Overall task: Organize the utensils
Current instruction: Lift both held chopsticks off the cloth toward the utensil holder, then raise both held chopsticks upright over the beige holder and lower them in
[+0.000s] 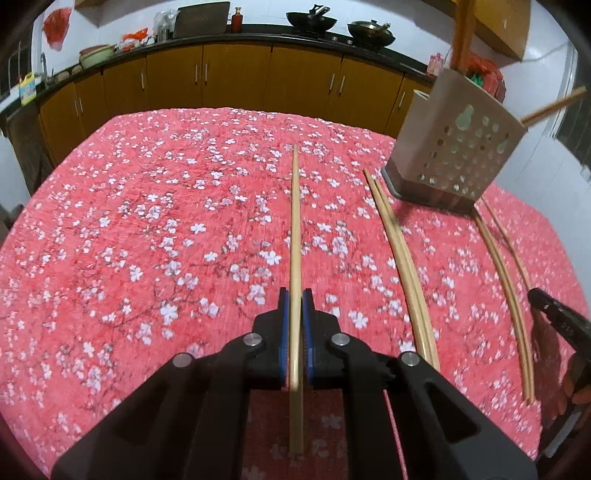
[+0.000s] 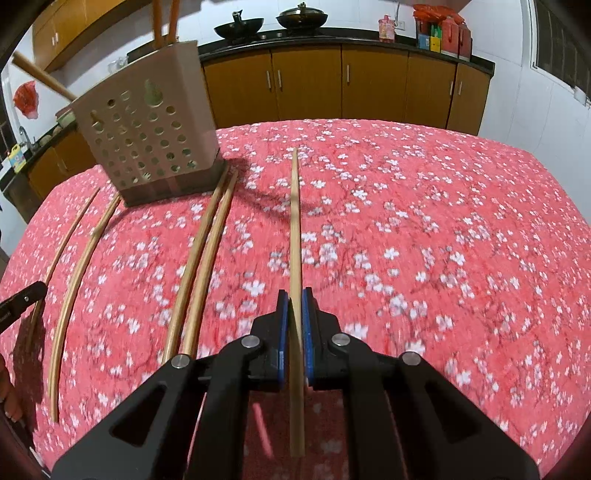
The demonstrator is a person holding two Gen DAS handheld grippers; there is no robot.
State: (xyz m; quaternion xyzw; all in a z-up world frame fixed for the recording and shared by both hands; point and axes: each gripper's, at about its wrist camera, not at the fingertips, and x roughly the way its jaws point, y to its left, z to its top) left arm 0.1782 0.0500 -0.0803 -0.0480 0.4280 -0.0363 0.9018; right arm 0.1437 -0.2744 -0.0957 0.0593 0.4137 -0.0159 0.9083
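Note:
My left gripper (image 1: 295,295) is shut on a wooden chopstick (image 1: 295,221) that points forward over the red floral tablecloth (image 1: 147,221). My right gripper (image 2: 294,295) is shut on another chopstick (image 2: 294,221) in the same way. A beige perforated utensil holder (image 1: 456,147) stands at the far right in the left wrist view and at the far left in the right wrist view (image 2: 147,133), with wooden handles sticking out of it. Two pairs of chopsticks lie on the cloth in front of it (image 1: 402,258) (image 1: 506,280); they also show in the right wrist view (image 2: 201,266) (image 2: 72,280).
The right gripper's black tip (image 1: 557,317) shows at the right edge of the left wrist view, and the left one's tip (image 2: 22,299) at the left edge of the right wrist view. Beyond the table is a counter with brown cabinets (image 1: 236,74) and woks (image 1: 312,20).

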